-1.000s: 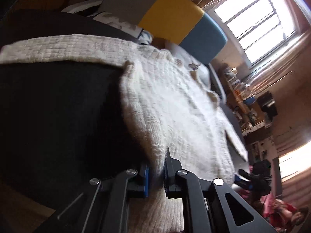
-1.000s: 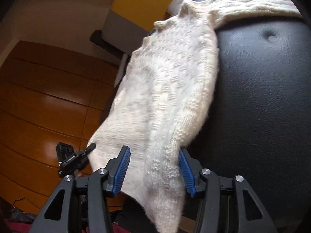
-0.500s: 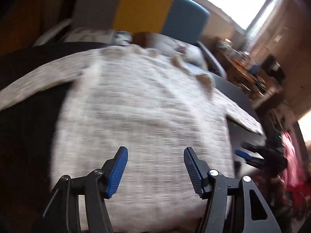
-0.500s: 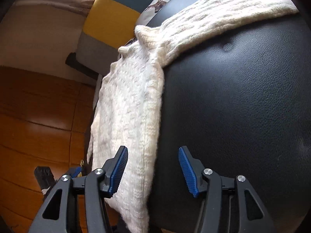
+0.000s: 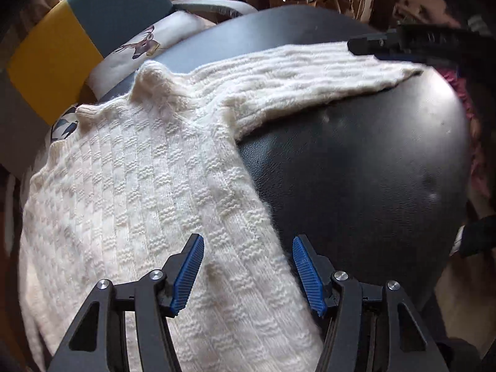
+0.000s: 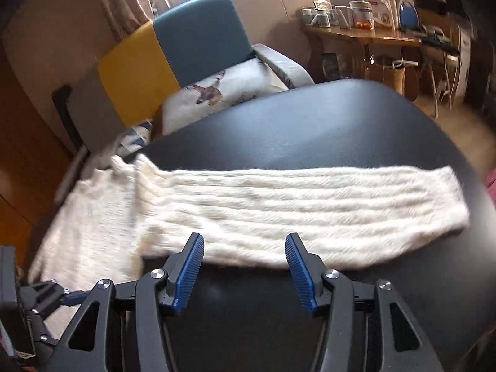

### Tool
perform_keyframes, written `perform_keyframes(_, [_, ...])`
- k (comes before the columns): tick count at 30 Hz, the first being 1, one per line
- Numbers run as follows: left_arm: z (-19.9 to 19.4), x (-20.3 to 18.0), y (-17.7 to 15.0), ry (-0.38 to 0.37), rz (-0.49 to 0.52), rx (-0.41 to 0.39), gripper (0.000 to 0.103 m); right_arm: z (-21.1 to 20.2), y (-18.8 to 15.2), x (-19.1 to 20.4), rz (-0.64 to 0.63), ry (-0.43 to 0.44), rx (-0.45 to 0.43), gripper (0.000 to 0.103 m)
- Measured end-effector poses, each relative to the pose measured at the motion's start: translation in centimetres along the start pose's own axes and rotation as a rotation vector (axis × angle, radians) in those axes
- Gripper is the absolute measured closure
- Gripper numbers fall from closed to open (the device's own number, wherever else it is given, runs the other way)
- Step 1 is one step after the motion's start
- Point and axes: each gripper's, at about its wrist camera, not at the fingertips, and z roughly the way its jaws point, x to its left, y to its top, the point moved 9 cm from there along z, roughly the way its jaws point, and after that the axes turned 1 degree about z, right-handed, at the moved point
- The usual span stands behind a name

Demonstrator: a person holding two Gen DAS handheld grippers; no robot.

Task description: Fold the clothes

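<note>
Window daylight, fisheye warp, motion blur

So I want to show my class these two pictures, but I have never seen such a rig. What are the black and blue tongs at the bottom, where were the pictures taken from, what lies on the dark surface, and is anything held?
There is no robot here. A person holds a two-finger gripper in each hand, and each carries a wide-angle camera looking forward along its fingers. So one picture is from the left gripper and the other from the right gripper; the blue parts are the finger pads.

On the black padded surface lies a cream knitted sweater. The left view looks over its body; the right view looks at one sleeve stretched out flat. Behind stands a yellow and blue chair with a cushion.

Both grippers are open, and nothing is held.
</note>
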Motion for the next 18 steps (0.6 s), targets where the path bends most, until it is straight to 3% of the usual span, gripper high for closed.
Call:
perform_keyframes(1, [0.9, -0.3, -0.1, 0.024, 0.028, 0.026, 0.042, 0.6, 0.0, -1.5, -0.011, -0.038, 0.027, 0.047])
perform_keyframes(3, [1.2, -0.3, 0.3, 0.068, 0.063, 0.0, 0.034, 1.9, -0.5, -4.3, -0.029, -0.107, 0.073, 0.047])
perform_keyframes(4, [1.3, -0.2, 0.3, 0.027, 0.046, 0.008, 0.035, 2.6, -0.9, -5.6, -0.047, -0.161, 0.101, 0.047])
perform_keyframes(5, [1.4, -0.2, 0.2, -0.019, 0.027, 0.017, 0.048, 2.9, -1.2, -6.6, -0.057, -0.185, 0.109, 0.047])
perform_keyframes(6, [1.4, -0.2, 0.2, -0.065, 0.008, 0.027, 0.068, 3.1, -1.5, -7.4, -0.065, -0.203, 0.114, 0.041])
perform_keyframes(8, [1.4, 1.0, 0.3, -0.156, -0.081, 0.033, 0.093, 3.1, -1.9, -7.3, -0.049, -0.176, 0.081, 0.036])
perform_keyframes(9, [1.3, 1.7, 0.5, -0.201, -0.126, 0.035, 0.093, 3.1, -2.1, -7.3, -0.065, -0.178, 0.088, 0.036])
perform_keyframes(11, [1.2, 3.0, 0.8, -0.291, -0.217, 0.041, 0.094, 2.9, -2.1, -7.1, -0.101, -0.182, 0.097, 0.044])
perform_keyframes(13, [0.9, 4.2, 0.9, -0.375, -0.297, 0.027, 0.094, 2.5, -1.9, -6.6, -0.147, -0.196, 0.095, 0.084])
perform_keyframes(15, [-0.3, 5.1, 1.4, -0.495, -0.37, -0.023, 0.095, 2.1, -1.7, -6.0, -0.212, -0.233, 0.085, 0.09])
perform_keyframes(18, [-4.1, 6.3, 2.4, -0.656, -0.426, -0.174, 0.095, 0.7, 0.1, -5.5, -0.278, -0.298, 0.029, 0.091])
